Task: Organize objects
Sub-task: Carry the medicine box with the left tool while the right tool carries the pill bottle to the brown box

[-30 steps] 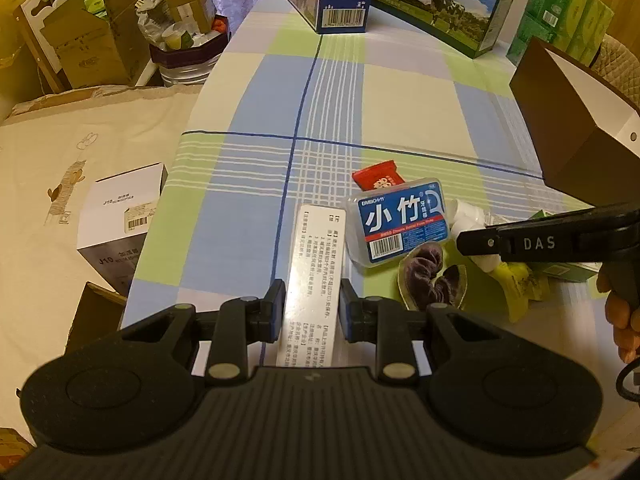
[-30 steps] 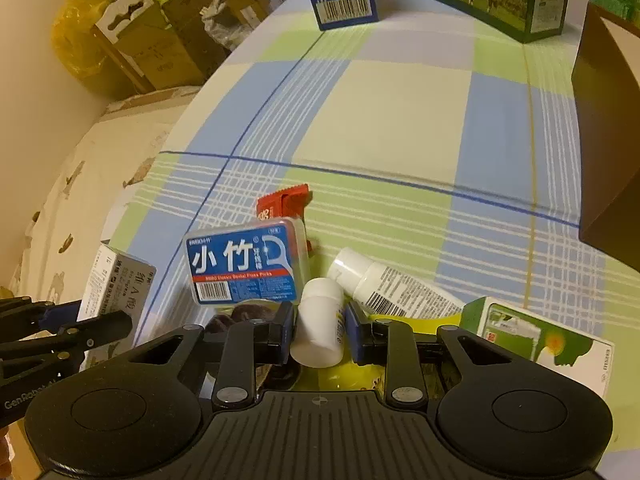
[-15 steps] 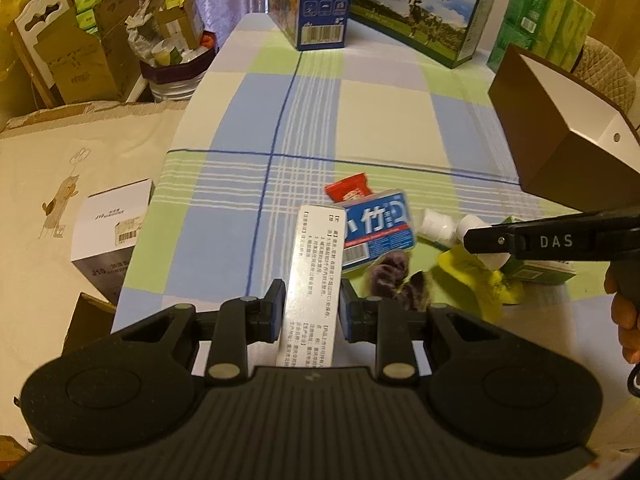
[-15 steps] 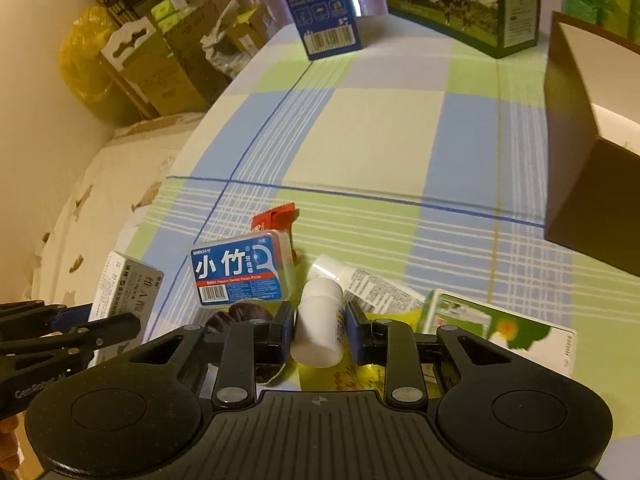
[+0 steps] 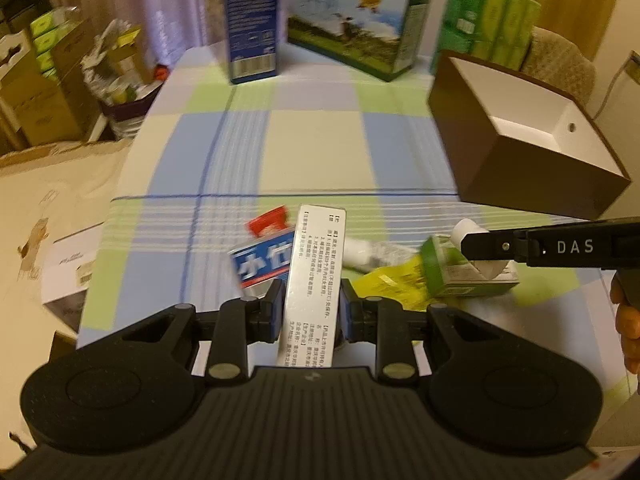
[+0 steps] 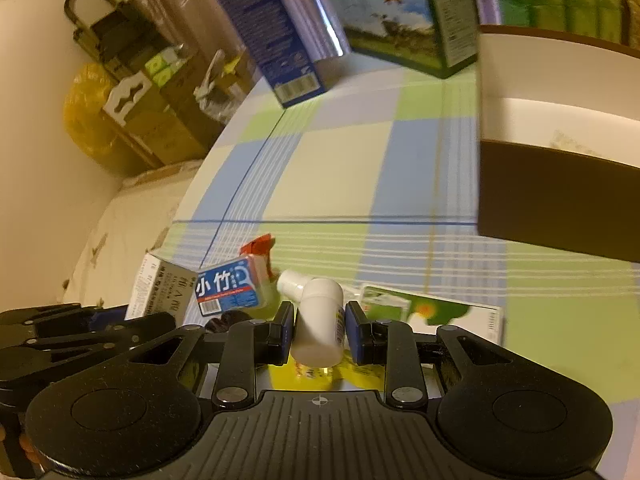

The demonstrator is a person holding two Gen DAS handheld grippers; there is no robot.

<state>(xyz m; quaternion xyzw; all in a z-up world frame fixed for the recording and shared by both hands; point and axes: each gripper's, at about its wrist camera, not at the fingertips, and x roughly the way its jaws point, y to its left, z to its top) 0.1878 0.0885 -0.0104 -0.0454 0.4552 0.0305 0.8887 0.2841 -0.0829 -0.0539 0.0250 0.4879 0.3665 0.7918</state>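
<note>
The middle of the bench (image 5: pixel 312 152) lies bare, a wide lane from the clutter to the far cartons. The brown box (image 5: pixel 520 168) blocks the right side, its open top clear. At the far edge stand the blue carton (image 5: pixel 252 20) and milk carton (image 5: pixel 352 20). Floss pack (image 6: pixel 230 288), red packet (image 5: pixel 269 220) and green box (image 6: pixel 432 312) crowd the near edge.

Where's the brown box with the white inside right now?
The brown box sits open on the checked tablecloth, at the right in both wrist views, beyond the pile of small items and near the green packs.
</note>
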